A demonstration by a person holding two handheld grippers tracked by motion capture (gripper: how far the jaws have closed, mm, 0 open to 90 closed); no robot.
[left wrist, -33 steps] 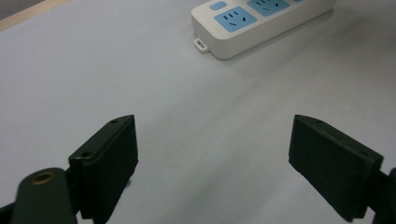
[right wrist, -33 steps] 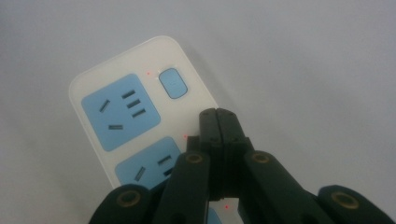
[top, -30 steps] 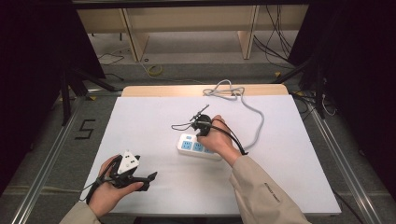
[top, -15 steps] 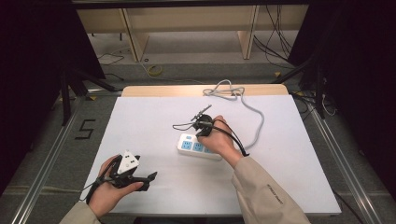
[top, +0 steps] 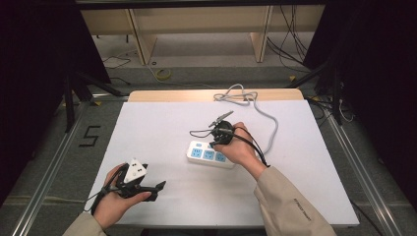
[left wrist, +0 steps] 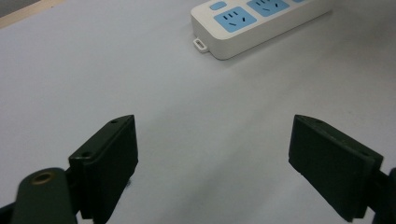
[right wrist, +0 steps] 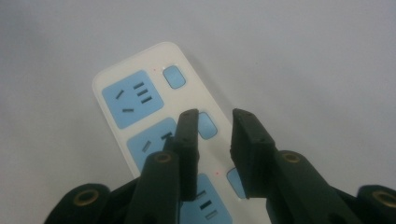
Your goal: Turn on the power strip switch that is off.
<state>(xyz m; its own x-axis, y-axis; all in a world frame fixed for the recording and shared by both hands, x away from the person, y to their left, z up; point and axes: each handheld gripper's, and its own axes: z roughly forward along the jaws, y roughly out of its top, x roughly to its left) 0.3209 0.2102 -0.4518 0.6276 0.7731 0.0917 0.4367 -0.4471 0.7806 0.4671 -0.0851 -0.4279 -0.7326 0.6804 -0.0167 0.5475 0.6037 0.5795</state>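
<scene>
Right gripper (right wrist: 212, 140) over power strip (right wrist: 154, 121)
Jaws just parted, nothing between them, above a blue switch (right wrist: 207, 125); left gripper (left wrist: 212, 163) wide open, empty, on bench (top: 162, 123).

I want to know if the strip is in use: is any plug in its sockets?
No: in the right gripper view the power strip shows bare blue sockets with nothing plugged in.

A white table (top: 162, 123) carries a power strip (top: 209, 155).

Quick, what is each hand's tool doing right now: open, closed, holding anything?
Left tool: wide open, holding nothing, low over the white table.
Right tool: part open, jaws just been opening, nothing between them, above the power strip.
</scene>
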